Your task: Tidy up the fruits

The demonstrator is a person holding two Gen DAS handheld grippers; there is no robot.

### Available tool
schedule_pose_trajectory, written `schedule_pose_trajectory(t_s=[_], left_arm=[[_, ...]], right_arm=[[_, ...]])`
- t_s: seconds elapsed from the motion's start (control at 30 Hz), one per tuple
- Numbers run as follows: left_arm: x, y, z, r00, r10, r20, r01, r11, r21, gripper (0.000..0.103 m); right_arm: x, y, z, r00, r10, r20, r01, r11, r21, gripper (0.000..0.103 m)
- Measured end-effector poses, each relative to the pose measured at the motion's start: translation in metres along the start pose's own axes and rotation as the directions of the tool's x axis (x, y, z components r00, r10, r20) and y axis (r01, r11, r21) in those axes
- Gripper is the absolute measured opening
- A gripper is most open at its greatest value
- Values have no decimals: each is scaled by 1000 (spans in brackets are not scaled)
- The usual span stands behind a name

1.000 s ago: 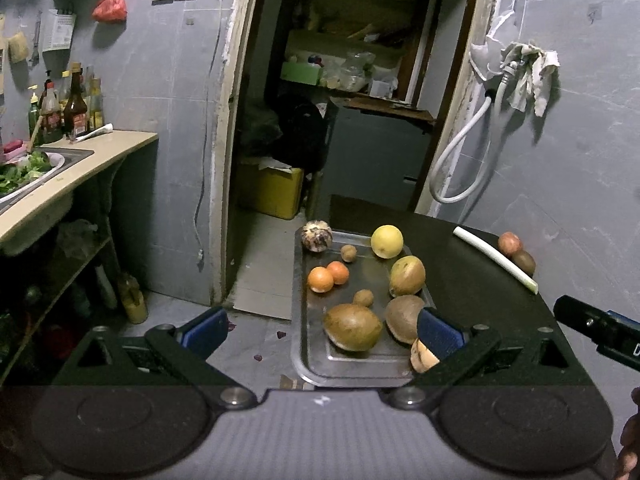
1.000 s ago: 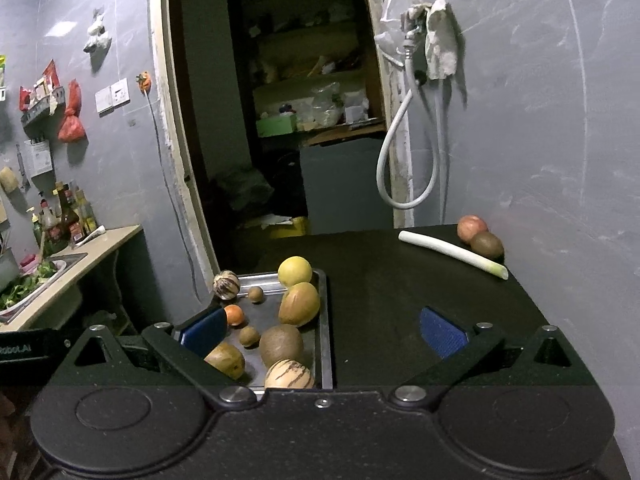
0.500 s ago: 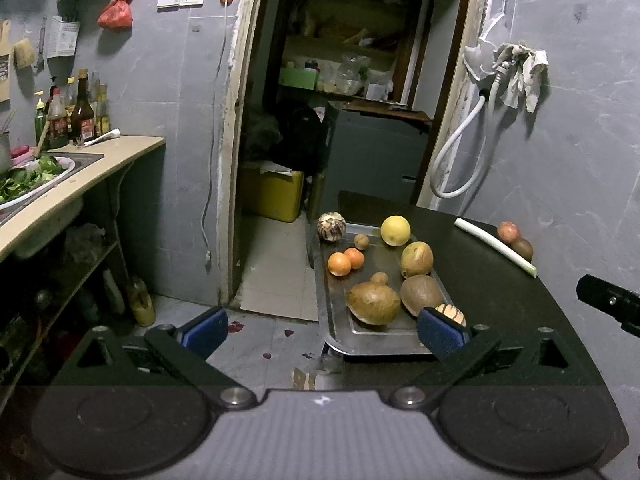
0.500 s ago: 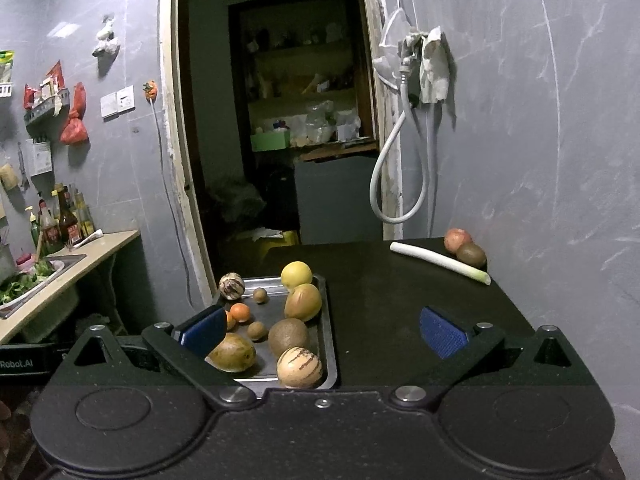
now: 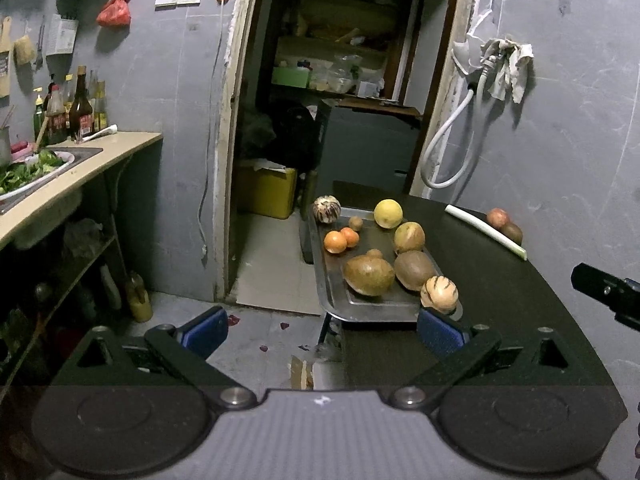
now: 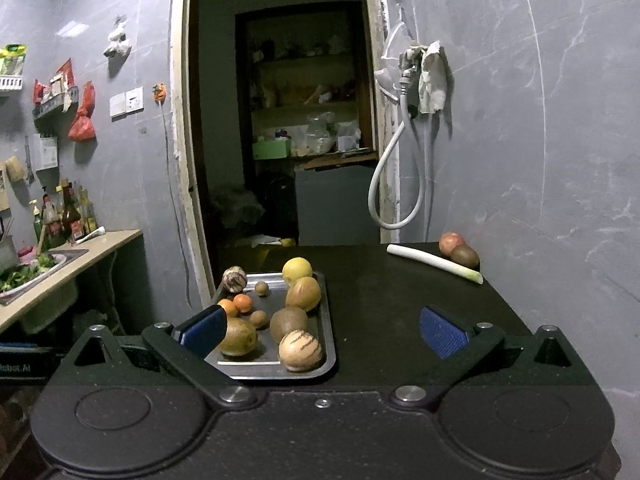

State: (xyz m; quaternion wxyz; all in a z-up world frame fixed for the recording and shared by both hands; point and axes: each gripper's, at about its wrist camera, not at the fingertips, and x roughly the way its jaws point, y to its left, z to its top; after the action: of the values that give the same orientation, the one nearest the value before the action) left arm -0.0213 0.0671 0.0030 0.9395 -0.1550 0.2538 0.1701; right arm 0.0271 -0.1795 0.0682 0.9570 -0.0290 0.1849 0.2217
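A metal tray (image 5: 332,300) (image 6: 329,344) sits on the left edge of a black table (image 5: 480,300) (image 6: 400,300) and holds several fruits: a yellow citrus (image 5: 388,213) (image 6: 297,270), two oranges (image 5: 335,241), brown fruits (image 5: 368,275) (image 6: 288,323) and two striped melons (image 5: 439,294) (image 6: 300,350). A red apple (image 5: 497,217) (image 6: 451,243) and a brown fruit (image 6: 464,256) lie at the table's far right beside a leek (image 5: 484,230) (image 6: 434,263). My left gripper (image 5: 322,330) is open and empty, in front of the tray. My right gripper (image 6: 322,330) is open and empty, over the table's near edge.
A counter with a sink, greens and bottles (image 5: 72,160) (image 6: 60,264) stands at the left. An open doorway (image 5: 340,120) lies behind the table. A white hose (image 6: 396,184) hangs on the right wall. The right gripper's body shows at the left view's right edge (image 5: 604,288).
Both grippers have pulled back and up from the tray, so the fruits look smaller and farther away. Both stay open and empty.
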Motion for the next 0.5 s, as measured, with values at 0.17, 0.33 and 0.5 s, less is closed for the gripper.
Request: schedule_pose_trajectory(t_s=[0.17,0.33,0.5], left_arm=[[-3,1,-8,1000,11,0,-11,1000,9,102],[-6,4,-14,1000,13,6,-13,1000,9,102],[-5,6,-22,1000,17,-14,-17,1000,2,102]], right_arm=[[-4,-2,-12,1000,5,-23,-5,1000,10,102],[-8,-4,-26,999,3,-45,-2,1000,20,102],[-9,-4,-41,996,20,-89,-20,1000,5,102]])
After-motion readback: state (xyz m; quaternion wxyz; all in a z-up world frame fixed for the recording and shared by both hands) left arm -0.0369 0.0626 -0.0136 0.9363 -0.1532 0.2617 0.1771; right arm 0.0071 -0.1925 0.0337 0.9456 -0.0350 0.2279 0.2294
